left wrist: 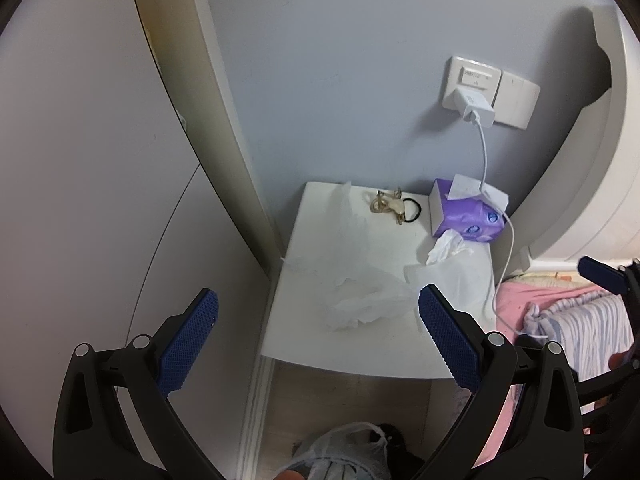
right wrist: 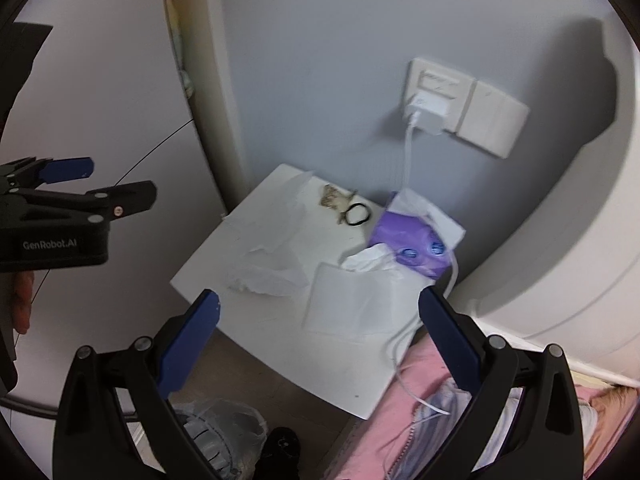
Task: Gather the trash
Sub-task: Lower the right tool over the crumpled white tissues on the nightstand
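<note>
A white bedside table [left wrist: 320,344] [right wrist: 320,368] carries loose trash. A crumpled clear plastic wrapper [left wrist: 360,300] [right wrist: 264,272] lies near its middle. A flat white tissue [left wrist: 452,280] [right wrist: 352,300] lies to the right, with a crumpled tissue [left wrist: 444,246] [right wrist: 368,260] behind it. My left gripper [left wrist: 318,308] hovers open over the table's front, its fingers either side of the wrapper. My right gripper [right wrist: 318,312] hangs open above the flat tissue. Nothing is between either pair of fingers. The left gripper [right wrist: 68,188] also shows at the left edge of the right wrist view.
A purple tissue pack [left wrist: 466,216] [right wrist: 408,244], a hair clip [left wrist: 386,206] and a black hair tie [right wrist: 356,214] sit at the table's back. A charger cable [left wrist: 484,152] runs from the wall socket. A bagged bin [left wrist: 344,452] [right wrist: 224,432] stands below; pink bedding [right wrist: 400,420] lies right.
</note>
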